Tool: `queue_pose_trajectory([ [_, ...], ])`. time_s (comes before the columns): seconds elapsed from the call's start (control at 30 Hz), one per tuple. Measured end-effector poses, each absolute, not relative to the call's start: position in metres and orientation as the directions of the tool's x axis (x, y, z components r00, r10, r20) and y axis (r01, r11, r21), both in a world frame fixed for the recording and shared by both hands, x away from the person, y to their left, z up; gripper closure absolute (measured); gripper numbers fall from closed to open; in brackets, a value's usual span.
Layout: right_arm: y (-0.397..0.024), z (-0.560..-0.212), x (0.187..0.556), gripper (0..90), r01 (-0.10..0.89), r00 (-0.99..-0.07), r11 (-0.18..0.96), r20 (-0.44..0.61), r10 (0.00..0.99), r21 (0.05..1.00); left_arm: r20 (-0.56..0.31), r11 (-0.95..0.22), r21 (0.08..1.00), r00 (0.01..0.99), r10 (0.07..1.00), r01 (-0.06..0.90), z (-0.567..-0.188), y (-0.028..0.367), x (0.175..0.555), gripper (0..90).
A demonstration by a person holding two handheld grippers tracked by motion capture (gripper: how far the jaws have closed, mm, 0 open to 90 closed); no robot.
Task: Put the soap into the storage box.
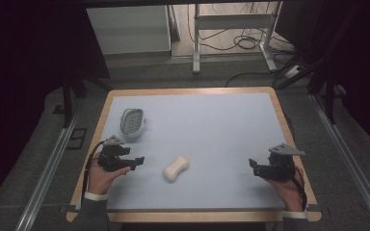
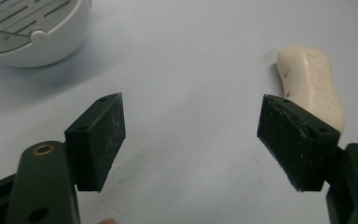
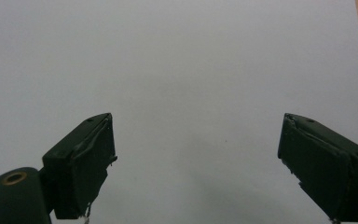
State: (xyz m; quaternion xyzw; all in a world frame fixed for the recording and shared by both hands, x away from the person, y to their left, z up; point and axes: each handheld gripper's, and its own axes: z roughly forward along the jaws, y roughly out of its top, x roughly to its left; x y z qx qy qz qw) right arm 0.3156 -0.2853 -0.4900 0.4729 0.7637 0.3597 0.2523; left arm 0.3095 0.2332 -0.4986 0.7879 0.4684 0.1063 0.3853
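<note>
- A person sits at a table (image 1: 274, 103) covered by a pale blue-grey mat inside a wooden border; both forearms enter from the near edge, each hand holding a black two-jaw gripper.
- The left gripper (image 1: 137, 161) rests low over the mat near the front left, jaws pointing toward the middle; its jaws stand wide apart with nothing between them.
- A cream bar of soap (image 1: 176, 168) lies flat on the mat just beside that gripper's tips, apart from them; in the left gripper view the soap (image 2: 313, 88) sits just beyond the right-hand jaw, off the line between the pads, so the claw probably needs to swing across before it can close on the bar.
- A white soap dish (image 1: 133, 123) with a slotted grey insert stands upright further back on the left, near the gripper and apart from the soap; it looks like the likely place for the bar, its open top ready to receive it.
- The right gripper (image 1: 253, 167) waits well apart at the front right, jaws spread and empty above bare mat, seemingly held in reserve.
- The soap carries faint embossed lettering on its top face; it is too soft to read; no other writing or brand is legible.
</note>
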Motion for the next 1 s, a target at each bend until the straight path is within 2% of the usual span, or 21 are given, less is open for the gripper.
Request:
queue_pose_trajectory([
  [0.23,-0.2893,-0.4878,0.3145,10.9,0.506,-0.429,0.281,-0.045,0.902,0.816,-0.193,-0.271,0.707,0.547,0.815,0.653,-0.4994,0.2327,0.3090,23.5],
  [0.57,-0.2954,-0.4870,0.3118,11.1,0.507,-0.419,0.266,-0.036,0.907,0.820,-0.180,-0.279,0.708,0.547,0.817,0.649,-0.4971,0.2328,0.3070,24.1],
  [1.0,-0.2959,-0.4965,0.3153,11.7,0.504,-0.463,0.290,-0.029,0.886,0.813,-0.145,-0.261,0.685,0.478,0.866,0.681,-0.4949,0.2335,0.3037,24.1],
])
